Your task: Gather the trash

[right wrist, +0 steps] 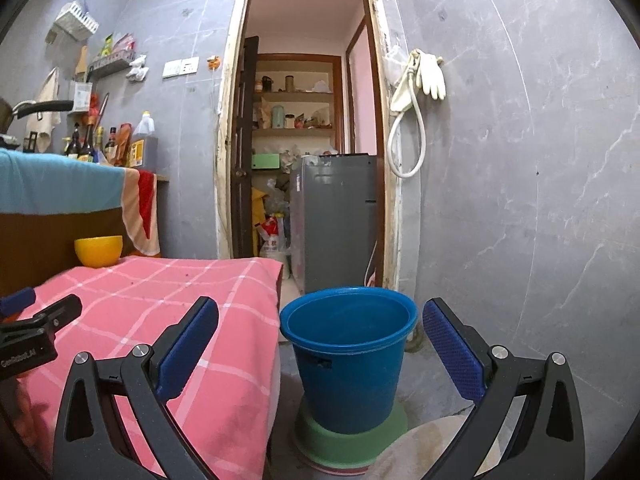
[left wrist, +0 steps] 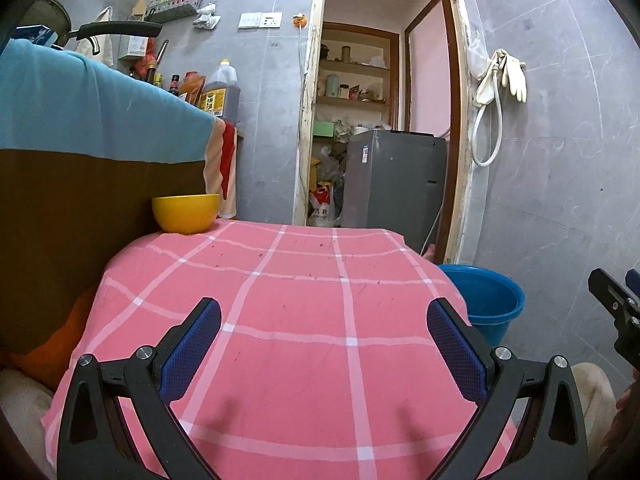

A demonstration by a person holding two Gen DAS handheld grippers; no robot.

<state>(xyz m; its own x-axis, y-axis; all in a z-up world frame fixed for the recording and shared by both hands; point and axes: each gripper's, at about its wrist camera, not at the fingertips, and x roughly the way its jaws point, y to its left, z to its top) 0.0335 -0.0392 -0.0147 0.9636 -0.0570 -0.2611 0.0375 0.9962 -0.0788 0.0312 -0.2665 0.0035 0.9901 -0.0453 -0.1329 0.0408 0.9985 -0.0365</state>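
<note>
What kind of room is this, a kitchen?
Probably a home kitchen or utility corner. Sauce bottles and a big oil jug stand on a counter, rubber gloves hang on the tiled wall, and a blue bucket sits beside the pink checked tablecloth.

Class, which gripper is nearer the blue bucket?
Right. The right gripper is open, facing the bucket, which sits framed between its jaws on the floor. The left gripper is open over the pink cloth, with the bucket off to its right.
</note>
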